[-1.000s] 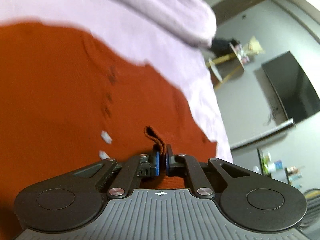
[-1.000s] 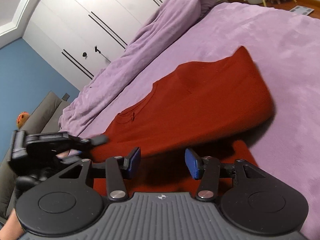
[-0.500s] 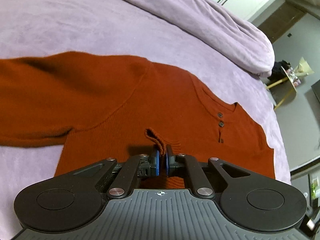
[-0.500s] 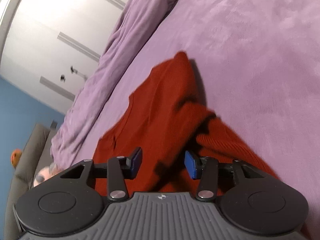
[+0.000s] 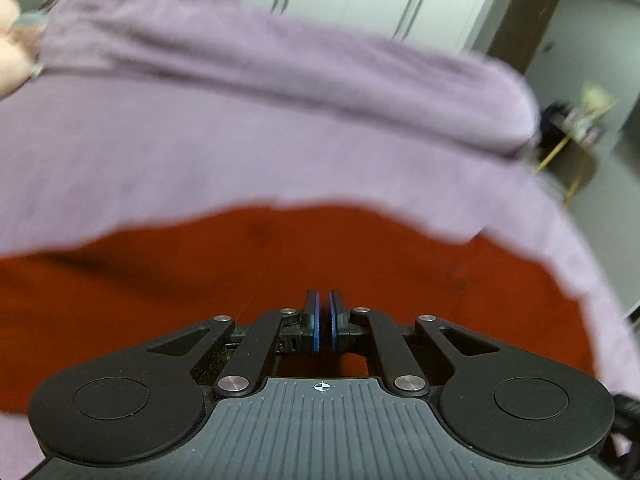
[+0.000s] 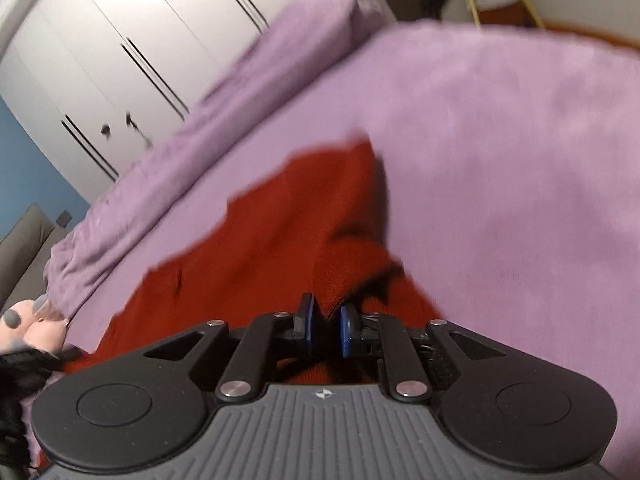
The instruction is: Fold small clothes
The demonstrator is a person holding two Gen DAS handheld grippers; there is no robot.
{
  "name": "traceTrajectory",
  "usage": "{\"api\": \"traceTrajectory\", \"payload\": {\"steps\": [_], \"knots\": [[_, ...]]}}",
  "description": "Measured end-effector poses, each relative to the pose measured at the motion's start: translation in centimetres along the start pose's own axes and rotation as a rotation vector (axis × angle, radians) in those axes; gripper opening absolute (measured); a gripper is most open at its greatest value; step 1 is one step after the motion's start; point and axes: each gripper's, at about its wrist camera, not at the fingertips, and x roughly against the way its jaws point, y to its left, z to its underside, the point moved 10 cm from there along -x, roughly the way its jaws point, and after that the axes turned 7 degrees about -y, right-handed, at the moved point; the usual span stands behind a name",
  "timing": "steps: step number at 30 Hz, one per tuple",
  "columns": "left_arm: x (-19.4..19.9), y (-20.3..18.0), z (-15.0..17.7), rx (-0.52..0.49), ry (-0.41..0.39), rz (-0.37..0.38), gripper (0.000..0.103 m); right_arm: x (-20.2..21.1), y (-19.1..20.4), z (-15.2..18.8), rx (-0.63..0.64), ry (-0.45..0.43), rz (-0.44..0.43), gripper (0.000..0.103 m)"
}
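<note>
A rust-red knit sweater [image 5: 280,264] lies on a purple bedspread [image 5: 200,152]. In the left wrist view my left gripper [image 5: 324,320] hovers low over the sweater; its blue pads nearly touch and no cloth shows between them. In the right wrist view the sweater [image 6: 260,240] lies partly folded, with a sleeve [image 6: 352,248] bunched toward my right gripper [image 6: 326,330]. The right jaws have closed to a narrow gap on a fold of this sleeve. Both views are motion-blurred.
A rolled purple duvet [image 5: 320,76] lies along the far side of the bed before white wardrobe doors [image 6: 132,36]. A hand [image 6: 28,320] shows at the left edge of the right wrist view. A yellow-legged stand [image 5: 576,140] stands off the bed's right end.
The left gripper no longer holds the cloth it pinched and its view has tilted up. The right jaws have closed from wide open onto the sleeve fold.
</note>
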Motion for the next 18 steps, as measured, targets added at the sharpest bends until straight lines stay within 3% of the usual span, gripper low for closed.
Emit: {"api": "traceTrajectory", "payload": {"steps": [5, 7, 9, 10, 11, 12, 15, 18], "knots": [[-0.4, 2.6, 1.8, 0.076, 0.061, -0.028, 0.006, 0.7, 0.1, -0.2, 0.004, 0.041, -0.011, 0.021], [0.1, 2.6, 1.7, 0.105, 0.069, 0.015, 0.006, 2.0, 0.6, -0.6, 0.040, 0.024, -0.015, 0.035], [0.6, 2.5, 1.9, 0.143, 0.092, 0.067, 0.017, 3.7, 1.4, -1.3, 0.109, -0.030, -0.018, 0.050], [0.7, 2.4, 2.0, 0.152, 0.103, 0.080, 0.033, 4.4, 1.8, -1.5, 0.139, -0.056, -0.013, 0.056], [0.6, 2.3, 2.2, 0.155, 0.111, 0.091, 0.047, 4.7, 2.0, -1.9, 0.164, -0.075, -0.005, 0.057], [0.6, 2.4, 2.7, 0.151, 0.117, 0.098, 0.051, 4.9, 2.3, -2.3, 0.187, -0.093, -0.001, 0.057], [0.4, 1.6, 3.2, 0.120, 0.122, 0.110, 0.054, 3.8, 3.1, -3.0, 0.221, -0.087, 0.014, 0.057], [0.0, 0.3, 3.4, 0.101, 0.144, 0.126, 0.045, 1.7, 3.6, -3.6, 0.268, -0.070, 0.048, 0.057]]}}
